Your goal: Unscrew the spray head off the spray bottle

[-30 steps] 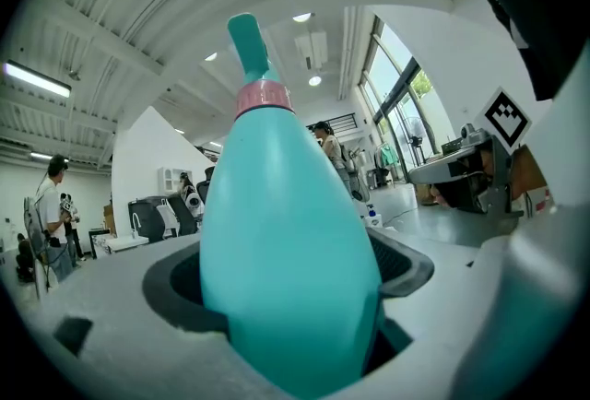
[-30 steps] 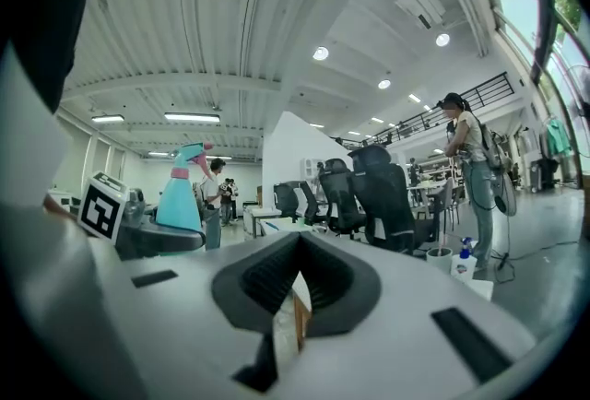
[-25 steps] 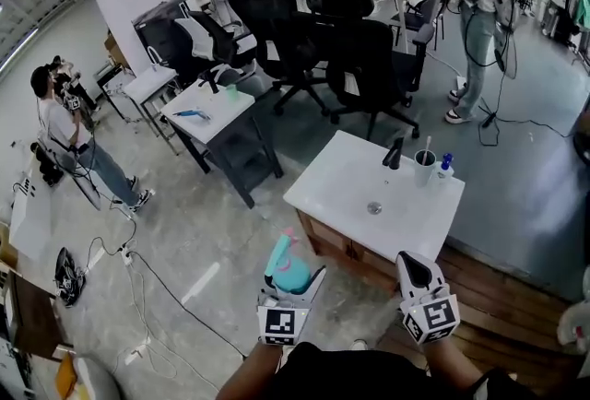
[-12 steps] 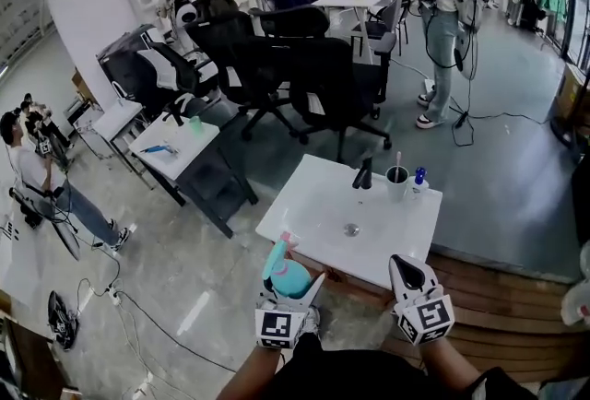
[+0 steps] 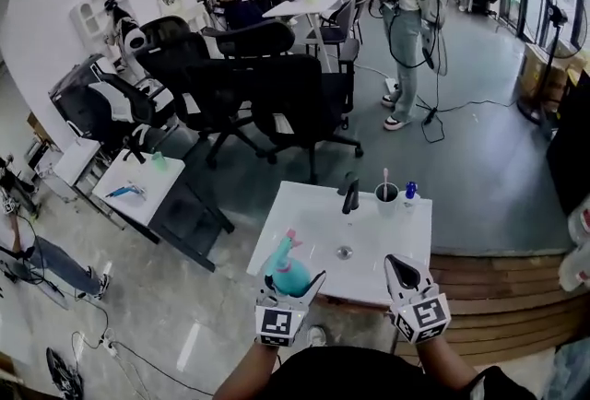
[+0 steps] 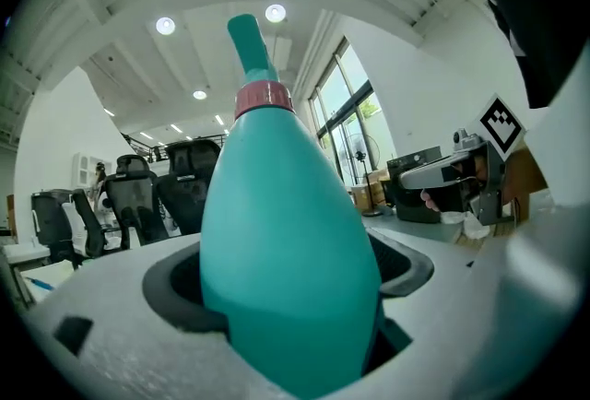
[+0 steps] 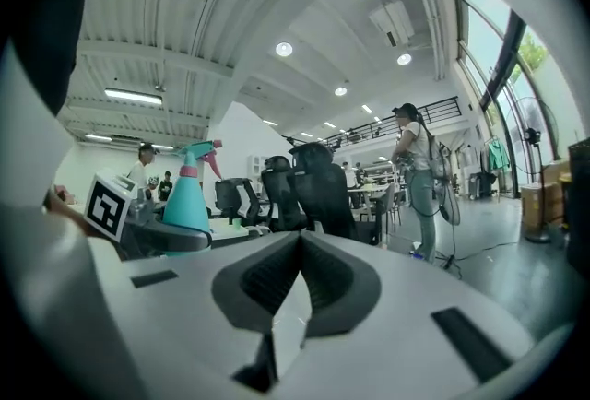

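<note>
The left gripper (image 5: 293, 288) grasps the bottle (image 5: 289, 275) upright, and the right gripper (image 5: 398, 265), clenched and empty, must next open around the spray head (image 5: 287, 243) to unscrew it.

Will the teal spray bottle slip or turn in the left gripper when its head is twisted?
It may well turn: the spray bottle is smooth, rounded and tapering where the left gripper clamps it. It looks like thin plastic, so a hard squeeze could dent it. The narrow spray head probably offers little grip.

no words or nos. to read; just black-and-white square code marks (image 5: 281, 323) on left gripper (image 5: 297, 284) & right gripper (image 5: 399, 264) cubes.
</note>
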Motion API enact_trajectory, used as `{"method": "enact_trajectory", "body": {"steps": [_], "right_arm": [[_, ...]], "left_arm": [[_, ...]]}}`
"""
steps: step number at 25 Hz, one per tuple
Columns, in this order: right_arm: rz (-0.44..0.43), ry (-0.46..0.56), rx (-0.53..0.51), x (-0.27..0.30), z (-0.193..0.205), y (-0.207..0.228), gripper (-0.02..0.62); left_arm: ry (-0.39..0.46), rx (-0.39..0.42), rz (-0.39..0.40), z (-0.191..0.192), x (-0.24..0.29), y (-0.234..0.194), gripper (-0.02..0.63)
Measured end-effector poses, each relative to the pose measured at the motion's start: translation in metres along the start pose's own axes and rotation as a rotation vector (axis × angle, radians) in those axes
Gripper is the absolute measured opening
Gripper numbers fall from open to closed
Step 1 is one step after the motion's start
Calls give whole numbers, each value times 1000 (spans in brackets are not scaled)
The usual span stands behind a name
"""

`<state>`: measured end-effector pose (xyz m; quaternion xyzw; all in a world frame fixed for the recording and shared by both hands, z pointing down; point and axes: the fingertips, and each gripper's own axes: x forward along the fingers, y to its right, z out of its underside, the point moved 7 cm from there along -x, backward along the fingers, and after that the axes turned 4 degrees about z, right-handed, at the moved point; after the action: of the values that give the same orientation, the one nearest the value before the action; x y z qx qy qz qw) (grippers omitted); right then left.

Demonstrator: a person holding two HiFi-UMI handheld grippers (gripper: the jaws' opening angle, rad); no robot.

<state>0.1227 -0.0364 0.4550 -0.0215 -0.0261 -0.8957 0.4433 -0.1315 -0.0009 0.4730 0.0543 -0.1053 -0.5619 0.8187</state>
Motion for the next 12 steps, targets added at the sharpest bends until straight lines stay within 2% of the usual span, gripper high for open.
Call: {"method": "enact_trajectory", "body": {"steps": [7,12], "right_arm": [[87,19,12,48,-5,-25,5],[159,11,25,62,-4,-42,5]], "left_arm": [[19,26,123,10,27,-58,466],[28,11,205,24,41,-79,466]]}}
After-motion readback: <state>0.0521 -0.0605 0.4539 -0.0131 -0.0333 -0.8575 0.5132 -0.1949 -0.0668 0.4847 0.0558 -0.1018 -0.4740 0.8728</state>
